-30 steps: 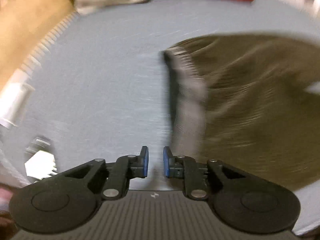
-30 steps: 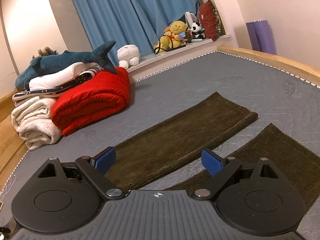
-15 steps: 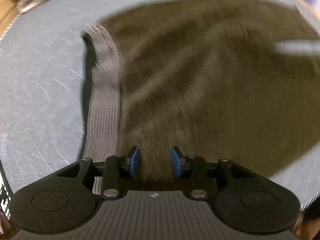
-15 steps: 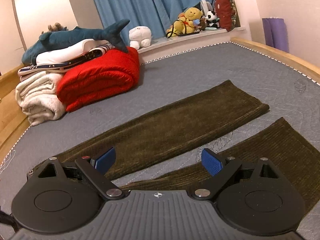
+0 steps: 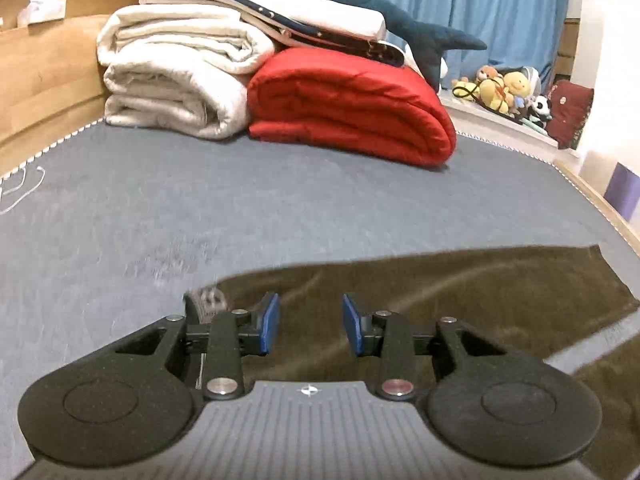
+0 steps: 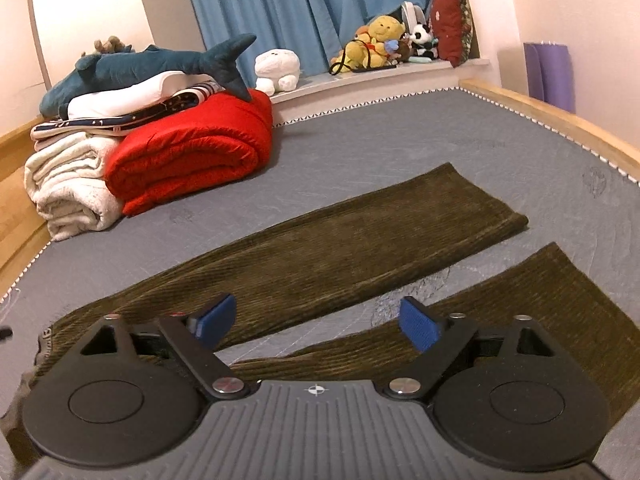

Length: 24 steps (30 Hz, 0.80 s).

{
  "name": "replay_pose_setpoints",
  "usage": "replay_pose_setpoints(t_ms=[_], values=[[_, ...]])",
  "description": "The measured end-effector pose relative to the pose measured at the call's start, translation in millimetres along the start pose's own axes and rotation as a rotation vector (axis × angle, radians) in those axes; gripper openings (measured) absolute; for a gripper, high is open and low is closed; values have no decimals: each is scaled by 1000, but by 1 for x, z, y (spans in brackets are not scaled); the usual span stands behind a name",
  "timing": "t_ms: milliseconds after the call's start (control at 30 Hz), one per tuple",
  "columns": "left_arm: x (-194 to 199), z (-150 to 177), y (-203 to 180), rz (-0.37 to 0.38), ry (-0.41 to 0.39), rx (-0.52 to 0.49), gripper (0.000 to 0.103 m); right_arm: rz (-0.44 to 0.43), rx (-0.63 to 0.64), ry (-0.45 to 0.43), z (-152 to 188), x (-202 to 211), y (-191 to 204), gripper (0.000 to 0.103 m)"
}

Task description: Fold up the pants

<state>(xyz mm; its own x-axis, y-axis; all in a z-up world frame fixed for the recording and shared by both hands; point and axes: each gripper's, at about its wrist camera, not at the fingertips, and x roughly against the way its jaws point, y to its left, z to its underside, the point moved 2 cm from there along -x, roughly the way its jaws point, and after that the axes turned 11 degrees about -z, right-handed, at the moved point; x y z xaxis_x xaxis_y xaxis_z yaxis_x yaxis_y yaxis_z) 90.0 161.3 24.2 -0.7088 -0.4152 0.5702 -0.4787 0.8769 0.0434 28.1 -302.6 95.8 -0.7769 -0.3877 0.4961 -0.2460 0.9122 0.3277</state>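
Bedding is crowding the far side of the grey mattress point(image 6: 400, 148): a rolled red quilt point(image 6: 192, 156) is lying beside folded cream blankets point(image 6: 68, 184), with a blue plush shark point(image 6: 148, 66) resting on top, while stuffed toys point(image 6: 380, 42) are lining the windowsill under blue curtains point(image 6: 304, 12). Nearer, the dark olive corduroy pants point(image 6: 320, 256) are lying flat on the mattress, legs spread apart. The left tool point(image 5: 310, 324) is hovering partly open near the waistband, gripping nothing; the right tool point(image 6: 318, 322) is gaping wide above the crotch, also empty.
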Motion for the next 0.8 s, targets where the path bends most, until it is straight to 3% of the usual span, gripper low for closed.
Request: replay_pose_setpoints(t_ms=[67, 167, 233, 333, 367, 467, 633, 800], values=[[-15, -17, -6, 0, 17, -23, 33, 3, 13, -9, -1, -3, 2, 66], [-68, -26, -15, -27, 80, -84, 10, -11, 2, -18, -4, -7, 2, 49], [-102, -27, -17, -25, 114, -131, 6, -28, -8, -19, -6, -9, 2, 48], [-134, -19, -11, 13, 129, -184, 8, -51, 18, -13, -7, -11, 7, 48], [-145, -19, -10, 32, 128, -194, 11, -56, 36, -11, -7, -12, 8, 48], [-173, -19, -4, 25, 111, -219, 46, -52, 89, 2, -6, -15, 8, 51], [-218, -17, 3, 55, 173, -258, 54, -39, 83, 32, -6, -23, -2, 52], [-243, -10, 6, 116, 247, -249, 77, -32, 49, 48, -5, -27, -12, 55]])
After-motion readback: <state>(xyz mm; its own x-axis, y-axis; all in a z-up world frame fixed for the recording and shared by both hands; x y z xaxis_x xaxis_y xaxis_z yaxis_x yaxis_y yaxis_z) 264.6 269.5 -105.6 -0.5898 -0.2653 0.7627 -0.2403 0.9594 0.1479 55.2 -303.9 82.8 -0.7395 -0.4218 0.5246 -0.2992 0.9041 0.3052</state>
